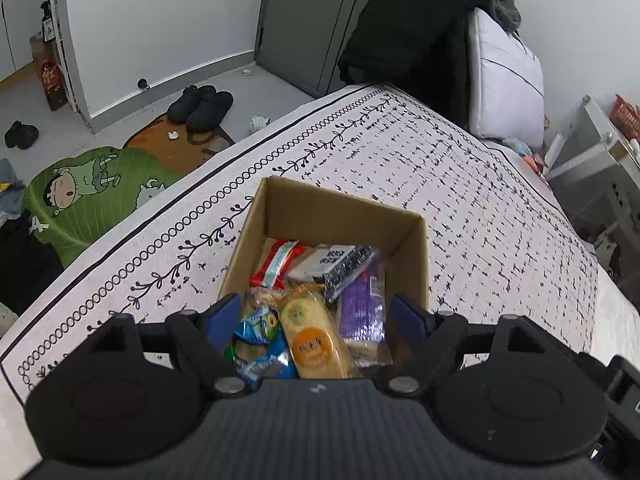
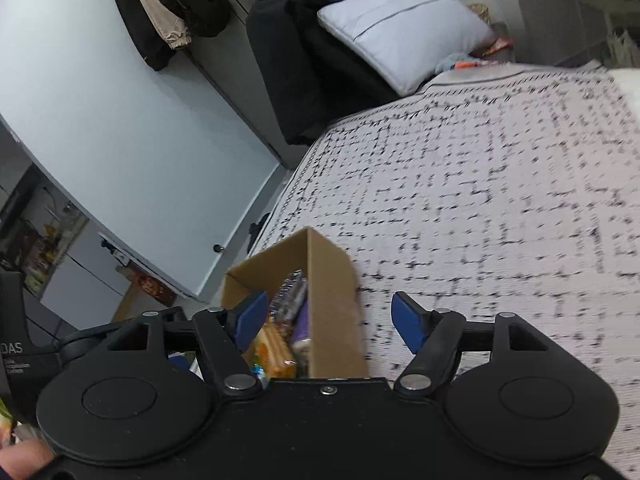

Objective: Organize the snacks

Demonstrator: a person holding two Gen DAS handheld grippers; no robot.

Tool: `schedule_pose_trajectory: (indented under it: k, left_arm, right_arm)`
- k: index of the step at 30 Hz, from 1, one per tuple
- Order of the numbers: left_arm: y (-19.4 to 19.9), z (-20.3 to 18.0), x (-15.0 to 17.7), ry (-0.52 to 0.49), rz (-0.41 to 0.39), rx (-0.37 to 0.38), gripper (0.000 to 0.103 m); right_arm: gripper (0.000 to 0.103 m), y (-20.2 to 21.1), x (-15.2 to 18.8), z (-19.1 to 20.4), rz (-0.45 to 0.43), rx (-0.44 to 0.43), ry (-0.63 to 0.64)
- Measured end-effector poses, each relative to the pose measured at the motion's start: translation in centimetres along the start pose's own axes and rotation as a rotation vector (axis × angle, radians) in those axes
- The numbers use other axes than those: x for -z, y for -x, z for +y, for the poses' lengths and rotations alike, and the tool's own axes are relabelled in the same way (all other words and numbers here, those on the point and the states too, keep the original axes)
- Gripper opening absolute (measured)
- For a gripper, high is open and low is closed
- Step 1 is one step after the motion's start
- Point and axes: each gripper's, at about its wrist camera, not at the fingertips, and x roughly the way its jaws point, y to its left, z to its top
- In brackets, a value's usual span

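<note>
Here the left gripper point(image 1: 316, 318) and right gripper point(image 2: 330, 320) both stood spread and empty above the snack-filled cardboard box point(image 1: 276, 204).

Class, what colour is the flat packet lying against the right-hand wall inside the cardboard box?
Purple packet, clearest in the left wrist view.

Room ahead of the left gripper point(image 1: 316, 320) is taken up by the cardboard box point(image 1: 280, 208), packed w/ snack packets point(image 1: 316, 336); little bare floor is left inside. The right gripper point(image 2: 330, 320) is blocked centre-left by the box's near wall. Right of it, bedspread point(image 2: 500, 200) is left clear.
</note>
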Motion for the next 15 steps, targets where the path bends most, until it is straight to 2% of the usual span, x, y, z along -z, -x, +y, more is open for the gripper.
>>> schedule_pose_trajectory:
  k: [11, 15]
  left_arm:
    - [3.0, -1.2, 2.3, -0.026, -0.014, 0.019, 0.082]
    - [4.6, -1.8, 2.8, -0.043, -0.037, 0.035, 0.091]
  right_arm:
    - [0.082, 5.1, 0.7, -0.8, -0.058, 0.053, 0.065]
    - [0.087, 6.8, 1.3, -1.0, -0.09, 0.083, 0.076]
